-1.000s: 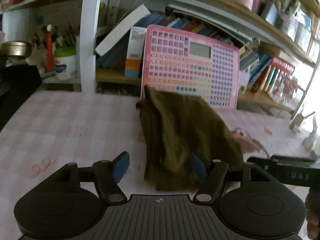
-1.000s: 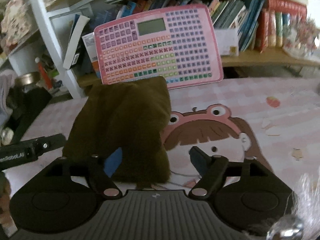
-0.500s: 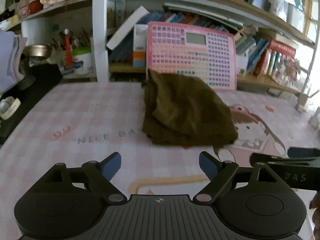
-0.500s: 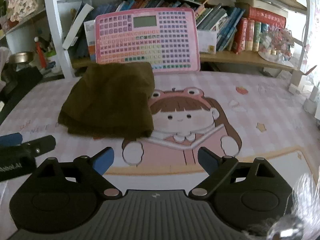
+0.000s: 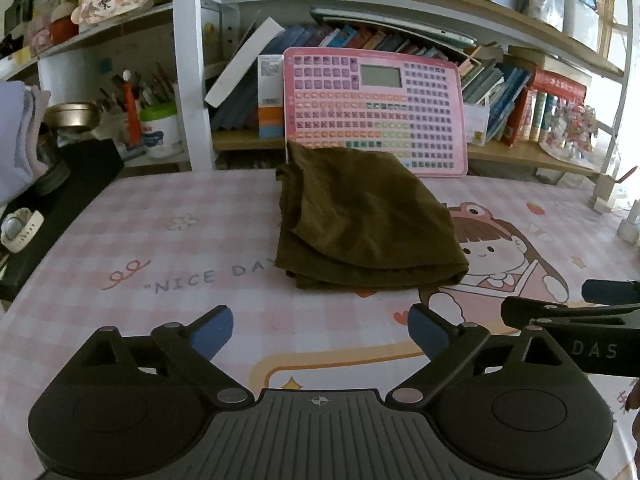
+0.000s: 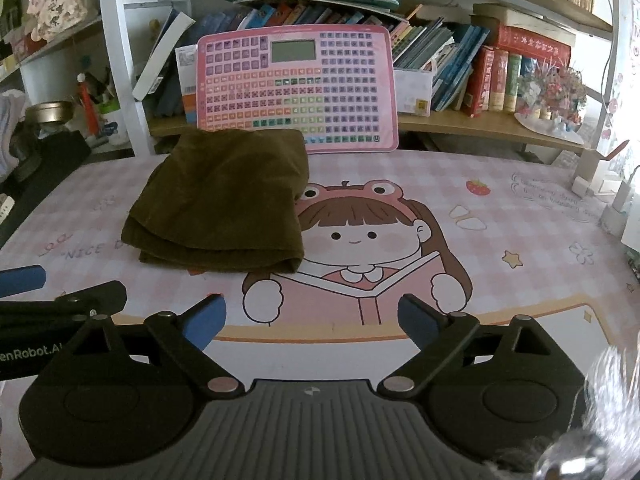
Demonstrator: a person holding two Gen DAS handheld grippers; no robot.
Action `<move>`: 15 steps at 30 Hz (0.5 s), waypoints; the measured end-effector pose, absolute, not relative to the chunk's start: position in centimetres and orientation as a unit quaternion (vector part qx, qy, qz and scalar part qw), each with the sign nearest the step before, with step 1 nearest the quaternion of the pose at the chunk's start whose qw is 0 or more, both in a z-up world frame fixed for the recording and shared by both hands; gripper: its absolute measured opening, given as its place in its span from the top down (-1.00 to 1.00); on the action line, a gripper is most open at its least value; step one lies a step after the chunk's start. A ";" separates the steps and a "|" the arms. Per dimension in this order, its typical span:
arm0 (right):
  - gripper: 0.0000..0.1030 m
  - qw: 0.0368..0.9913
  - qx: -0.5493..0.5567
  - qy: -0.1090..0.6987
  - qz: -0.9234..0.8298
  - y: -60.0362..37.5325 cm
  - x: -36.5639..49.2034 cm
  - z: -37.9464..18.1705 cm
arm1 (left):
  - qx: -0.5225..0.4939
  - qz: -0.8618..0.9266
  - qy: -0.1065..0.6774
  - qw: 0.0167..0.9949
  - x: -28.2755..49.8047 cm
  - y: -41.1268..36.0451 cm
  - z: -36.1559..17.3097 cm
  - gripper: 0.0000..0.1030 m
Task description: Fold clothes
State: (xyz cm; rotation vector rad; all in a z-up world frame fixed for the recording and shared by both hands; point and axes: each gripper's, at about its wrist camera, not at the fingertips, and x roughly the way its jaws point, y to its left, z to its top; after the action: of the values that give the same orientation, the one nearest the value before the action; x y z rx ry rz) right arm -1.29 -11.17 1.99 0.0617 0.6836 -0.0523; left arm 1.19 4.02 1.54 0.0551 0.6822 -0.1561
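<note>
An olive-brown garment [image 5: 360, 220] [image 6: 224, 204] lies folded in a thick stack on the pink cartoon mat [image 5: 160, 248] [image 6: 500, 216], its far edge against a pink keypad board. My left gripper [image 5: 320, 330] hangs in front of the stack's near edge, its jaws still opening, with nothing between its blue fingertips [image 5: 212, 330]. My right gripper [image 6: 312, 320] sits to the right of the stack, over the drawn girl; its jaws are opening too and hold nothing. Each gripper shows at the edge of the other's view.
The pink keypad board [image 5: 376, 112] [image 6: 296, 88] leans on a bookshelf [image 6: 460, 80] along the table's far edge. A black case [image 5: 60, 200] with a white watch [image 5: 18, 230] lies at the left. Small white boxes [image 6: 612, 200] stand at the right edge.
Both grippers let go of the garment, drew back toward the table's near side and opened wider. The folded stack stayed where it was laid.
</note>
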 end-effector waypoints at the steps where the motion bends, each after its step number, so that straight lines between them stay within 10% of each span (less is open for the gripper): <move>1: -0.82 0.941 0.031 0.335 -0.025 -11.2 -1.3 2.0 | 0.027 -0.075 0.334 0.939 1.2 4.0 1.6 -0.88; 15: -0.84 0.940 0.028 0.338 -0.021 -11.0 -1.3 2.0 | 0.030 -0.066 0.346 0.935 1.5 4.1 1.4 -0.89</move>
State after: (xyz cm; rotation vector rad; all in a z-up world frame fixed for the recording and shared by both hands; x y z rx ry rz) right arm -1.30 -11.03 2.00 0.0563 0.6905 -0.0432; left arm 1.49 4.07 1.42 0.0609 0.7083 -0.1357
